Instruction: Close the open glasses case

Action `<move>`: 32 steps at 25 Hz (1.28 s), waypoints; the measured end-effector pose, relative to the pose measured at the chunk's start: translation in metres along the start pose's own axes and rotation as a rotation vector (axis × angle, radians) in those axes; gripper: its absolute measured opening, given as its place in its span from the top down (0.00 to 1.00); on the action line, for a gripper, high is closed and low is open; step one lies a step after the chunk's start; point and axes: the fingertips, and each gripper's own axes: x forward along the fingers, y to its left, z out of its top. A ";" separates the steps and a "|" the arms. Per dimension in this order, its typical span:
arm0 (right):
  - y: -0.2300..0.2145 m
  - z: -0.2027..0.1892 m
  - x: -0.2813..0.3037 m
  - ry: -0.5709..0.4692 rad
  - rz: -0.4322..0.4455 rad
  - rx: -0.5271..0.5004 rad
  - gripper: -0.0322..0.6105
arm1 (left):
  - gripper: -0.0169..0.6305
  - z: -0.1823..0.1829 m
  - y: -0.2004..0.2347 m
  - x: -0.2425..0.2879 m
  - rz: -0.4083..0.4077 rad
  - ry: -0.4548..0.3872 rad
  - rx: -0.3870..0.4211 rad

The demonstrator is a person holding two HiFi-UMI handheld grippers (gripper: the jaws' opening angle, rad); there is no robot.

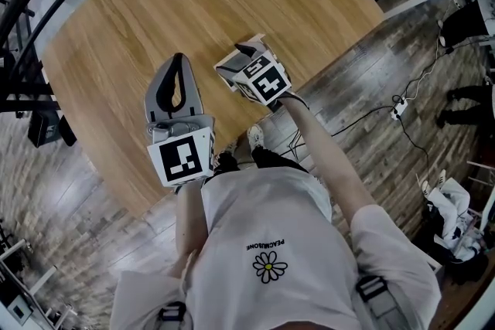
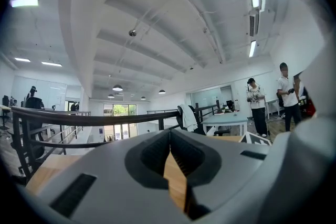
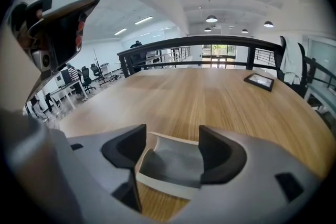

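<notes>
Item: glasses case (image 3: 176, 165), open.
Look: pale whitish rim and shell, soft grey lining inside.
Pose: hollow side faces up and towards the camera; the far wall rises behind the trough, and the whole case sits slightly askew.
Place: between the jaws of the right tool (image 3: 172, 139), its sides meeting both pads, low over the wooden table (image 3: 210, 97) near the person's edge.
</notes>
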 end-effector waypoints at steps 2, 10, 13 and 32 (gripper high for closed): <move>0.002 -0.004 -0.004 -0.008 -0.008 0.005 0.49 | 0.95 0.000 -0.001 0.002 -0.008 -0.001 -0.001; 0.009 -0.030 -0.018 -0.013 -0.039 0.029 0.49 | 0.95 -0.002 -0.006 0.010 -0.035 -0.008 -0.006; 0.009 -0.037 -0.021 -0.009 -0.044 0.042 0.49 | 0.95 -0.003 -0.010 0.012 -0.043 -0.009 -0.004; 0.011 -0.068 -0.023 0.052 -0.023 0.091 0.49 | 0.95 0.002 -0.016 0.012 -0.033 -0.029 -0.010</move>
